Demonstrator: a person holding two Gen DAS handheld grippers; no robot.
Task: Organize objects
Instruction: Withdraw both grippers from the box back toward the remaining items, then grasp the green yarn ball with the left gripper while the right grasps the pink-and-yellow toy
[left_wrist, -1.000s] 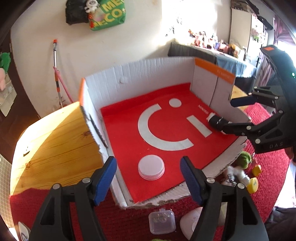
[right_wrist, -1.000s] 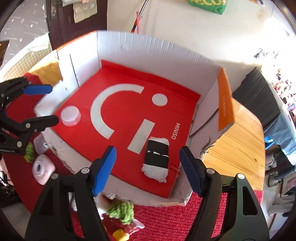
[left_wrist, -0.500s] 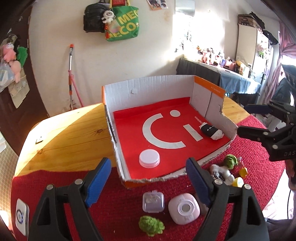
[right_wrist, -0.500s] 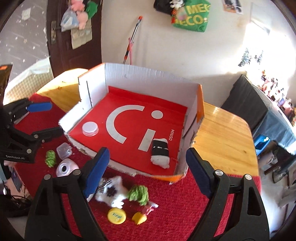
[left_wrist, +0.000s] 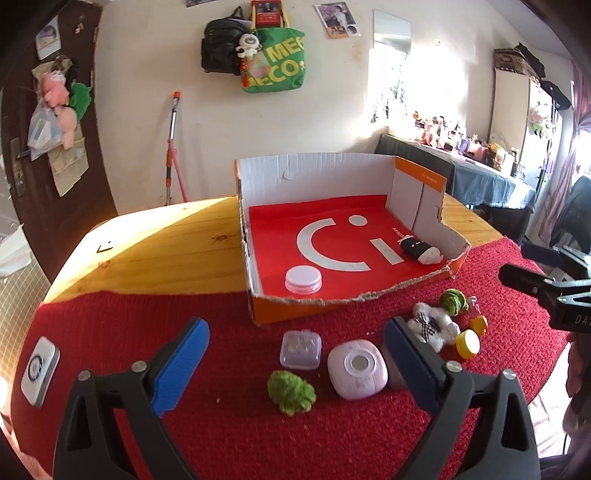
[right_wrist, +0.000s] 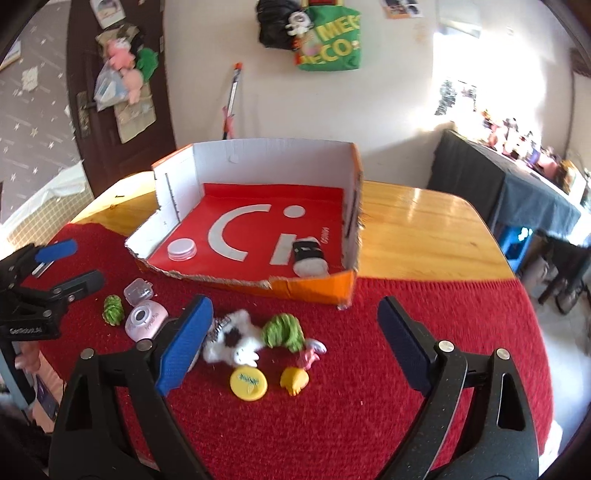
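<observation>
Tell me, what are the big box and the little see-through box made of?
The big box looks like corrugated cardboard: ragged torn edges, white ribbed walls, glossy red printed floor. The little clear case seems to be hard plastic, shiny and see-through.

Count: 1 box, holding 1 white jar and 1 black-white roll. On red mat: 2 green tufts, 1 clear case, 1 pink device, 1 plush, 1 yellow disc, 1 yellow toy, 1 white remote.
</observation>
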